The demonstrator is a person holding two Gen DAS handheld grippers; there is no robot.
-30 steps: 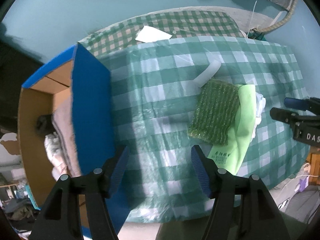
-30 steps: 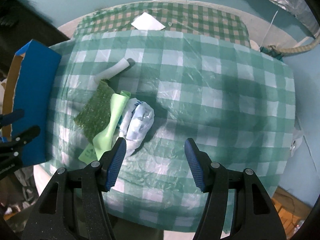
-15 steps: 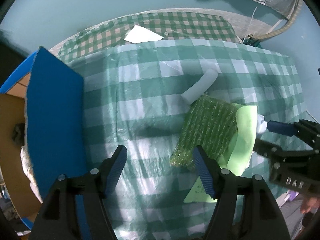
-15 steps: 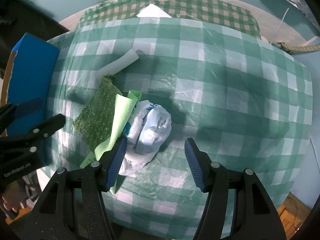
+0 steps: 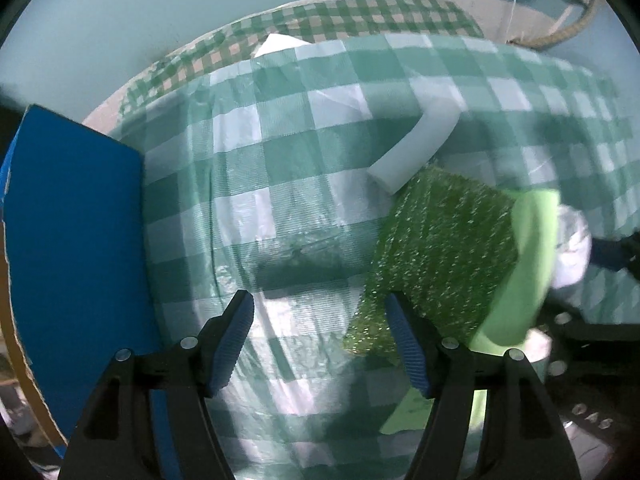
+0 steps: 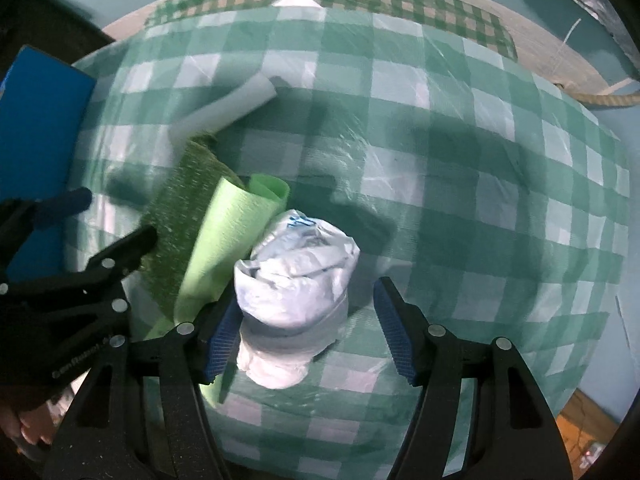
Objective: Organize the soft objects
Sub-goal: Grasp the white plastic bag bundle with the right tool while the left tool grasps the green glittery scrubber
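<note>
Between wide right gripper (image 6: pixel 308 336) fingers, crumpled plastic bag (image 6: pixel 296 276) is straddled: light, squashy, slippery, best pinched mid-bulge; left gripper (image 5: pixel 320 344) wide, empty.

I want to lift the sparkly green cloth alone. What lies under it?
The sparkly green cloth overlaps the light green sheet along one edge; the rest rests on the checkered tablecloth. Anything beneath its middle is hidden.

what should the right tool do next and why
Probably ease the right tool a little further down and forward, then close on the white bag. Its jaws are open and already straddle the crumpled bag, which sits on the checked cloth beside the light green sheet. The left tool is open too, near the green mat.
</note>
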